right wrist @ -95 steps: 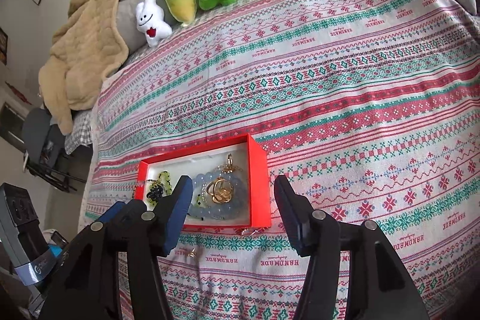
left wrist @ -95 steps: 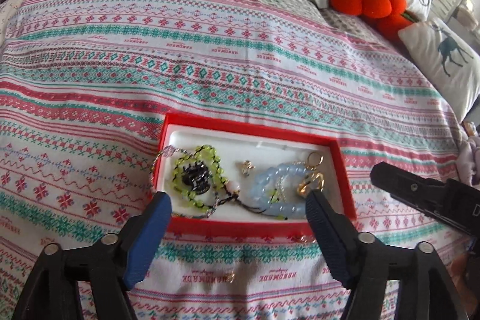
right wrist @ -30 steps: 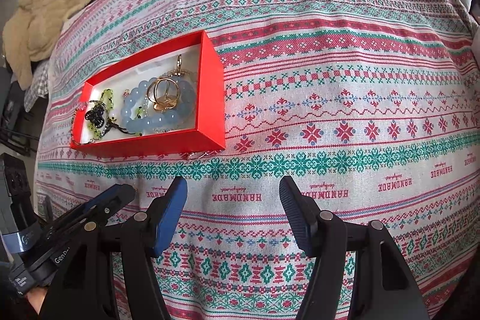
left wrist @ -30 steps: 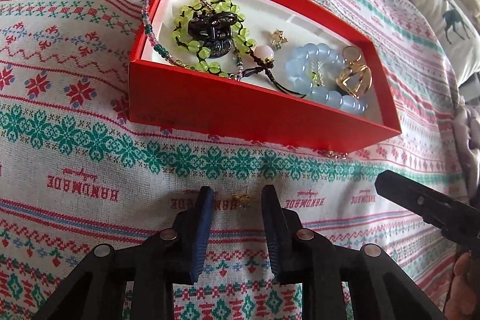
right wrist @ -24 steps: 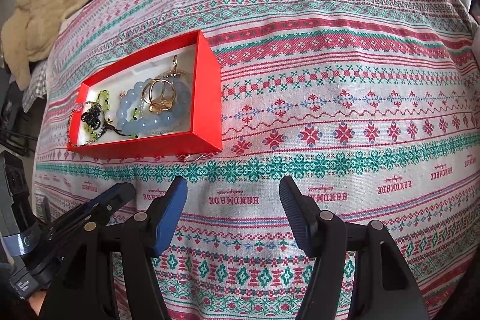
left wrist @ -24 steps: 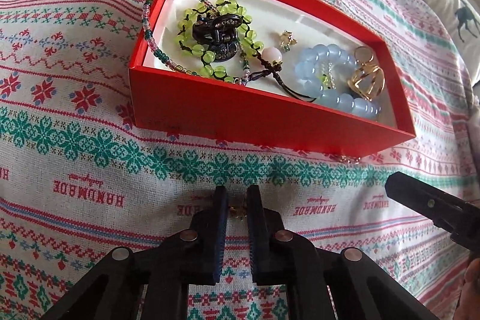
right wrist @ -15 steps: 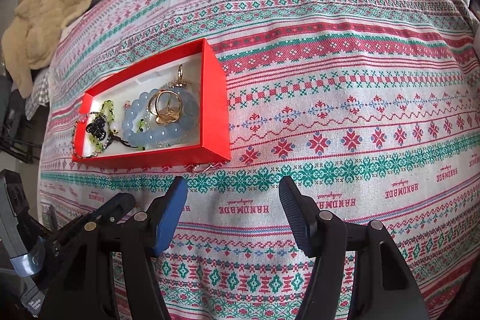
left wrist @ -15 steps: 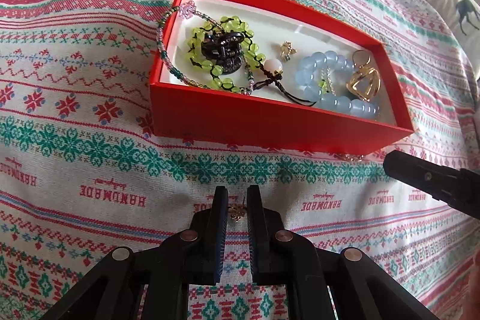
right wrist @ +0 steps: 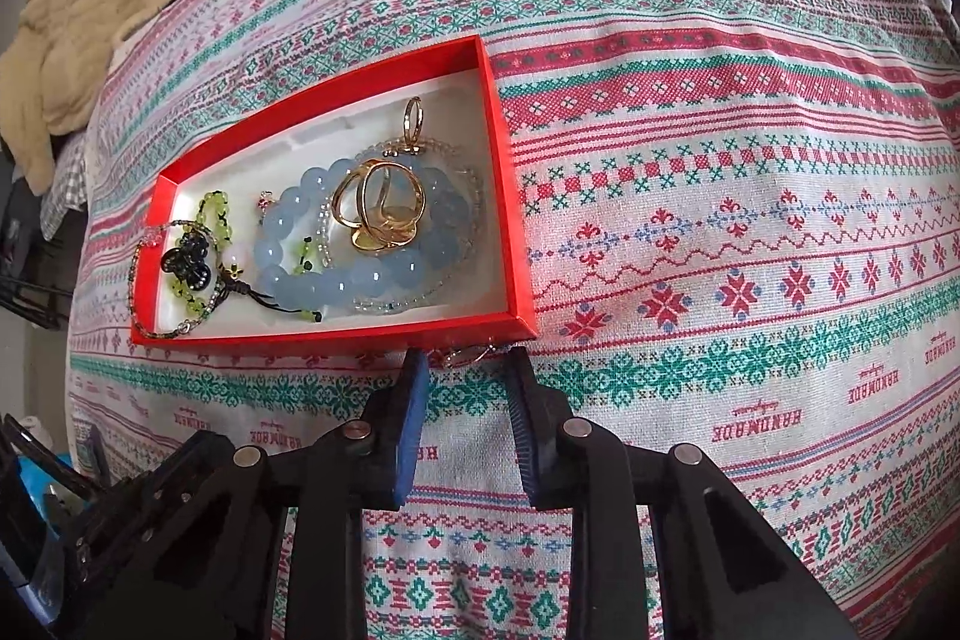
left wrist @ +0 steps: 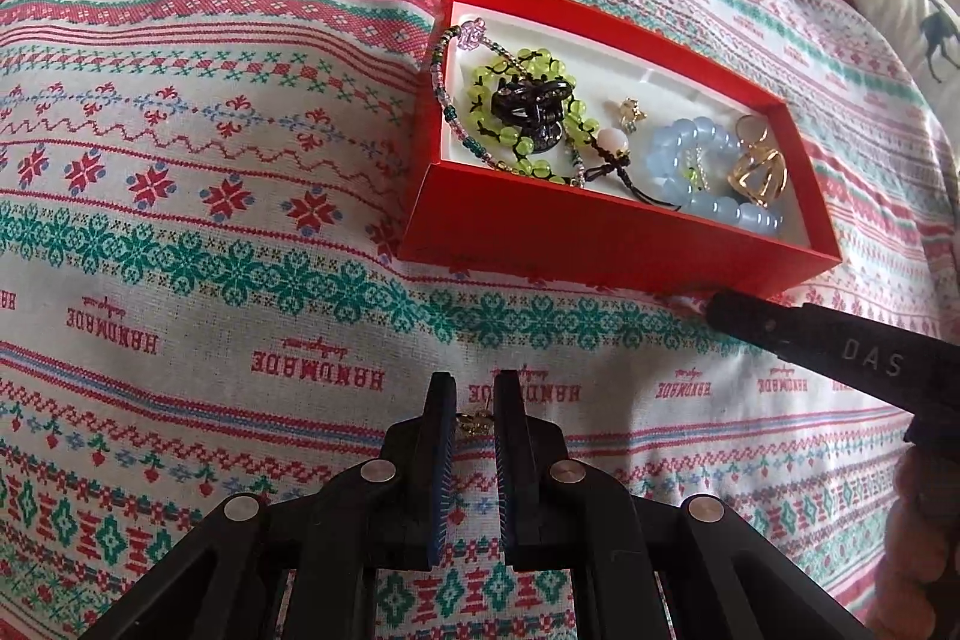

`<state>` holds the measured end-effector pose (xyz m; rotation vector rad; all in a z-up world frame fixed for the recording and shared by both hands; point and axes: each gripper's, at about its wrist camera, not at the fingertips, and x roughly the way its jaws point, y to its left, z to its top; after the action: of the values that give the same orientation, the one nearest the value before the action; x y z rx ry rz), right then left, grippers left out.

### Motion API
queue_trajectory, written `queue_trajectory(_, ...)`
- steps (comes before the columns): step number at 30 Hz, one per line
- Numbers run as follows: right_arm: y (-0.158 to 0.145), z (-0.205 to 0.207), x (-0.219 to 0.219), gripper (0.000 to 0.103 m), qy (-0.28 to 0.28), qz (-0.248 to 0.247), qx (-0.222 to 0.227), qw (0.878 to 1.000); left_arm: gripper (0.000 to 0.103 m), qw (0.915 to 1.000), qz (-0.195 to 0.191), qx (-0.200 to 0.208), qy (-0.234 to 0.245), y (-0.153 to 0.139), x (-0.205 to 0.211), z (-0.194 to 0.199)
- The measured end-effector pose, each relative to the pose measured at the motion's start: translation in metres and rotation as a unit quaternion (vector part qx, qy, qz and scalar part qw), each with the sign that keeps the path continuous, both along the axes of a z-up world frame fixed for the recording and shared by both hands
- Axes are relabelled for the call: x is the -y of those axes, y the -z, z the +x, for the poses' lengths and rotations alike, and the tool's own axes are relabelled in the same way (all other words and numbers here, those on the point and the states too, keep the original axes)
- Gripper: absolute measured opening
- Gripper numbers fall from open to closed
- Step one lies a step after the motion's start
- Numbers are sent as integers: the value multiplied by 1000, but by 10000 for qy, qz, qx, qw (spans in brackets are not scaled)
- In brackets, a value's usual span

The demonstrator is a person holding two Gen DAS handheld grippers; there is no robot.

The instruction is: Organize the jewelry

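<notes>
In my left camera the patterned bedspread (left wrist: 180, 160) fills the view. My left gripper (left wrist: 474, 388) sits at 6 o'clock, and its jaws are clamped on a small gold earring (left wrist: 474, 423) that lies crossways between the pads, 9 to 3. The red box (left wrist: 600, 244) lies at 1 o'clock from those tips, well apart from them. Its long axis runs from 10 o'clock down to 4 o'clock, and its long wall faces me. Inside it, left to right, are a green bead bracelet (left wrist: 522, 64) with a black clip (left wrist: 528, 103) on it, a blue bead bracelet (left wrist: 678, 148) and a gold ring (left wrist: 759, 175).

In my right camera the box's long axis runs from 8 o'clock up to 2 o'clock. My right gripper (right wrist: 467, 361) has its tips just at the near wall, by the right-hand corner. A second gold piece (right wrist: 465, 353) lies on the cloth between the tips, touching the foot of that wall. These jaws have just been closing. I still see a gap on each side of the piece, so they do not grip it.

A second ago my left jaws stood apart with the earring loose between them, and they have closed on it since. The box sat more centred in that view. My right jaws were spread wide over bare cloth, with the box off at 10 o'clock.
</notes>
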<state>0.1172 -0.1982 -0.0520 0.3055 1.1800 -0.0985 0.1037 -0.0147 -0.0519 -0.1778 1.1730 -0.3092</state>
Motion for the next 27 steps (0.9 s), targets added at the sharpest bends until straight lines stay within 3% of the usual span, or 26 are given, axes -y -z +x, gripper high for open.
queue_trajectory(9,4,5,-7,14,-76,-286,49,9996,7,10000,-31,-23,8,-4,-16,-12)
queue_trajectory(13,2,2,-3,3,-107,-225,70,9997,7,9999,-108,-33,-37,-7,-15,-12)
queue_trajectory(27,-11,-26,30,0,-184,281,86,9994,7,9999,-155,6,-3,-17,-10,-10)
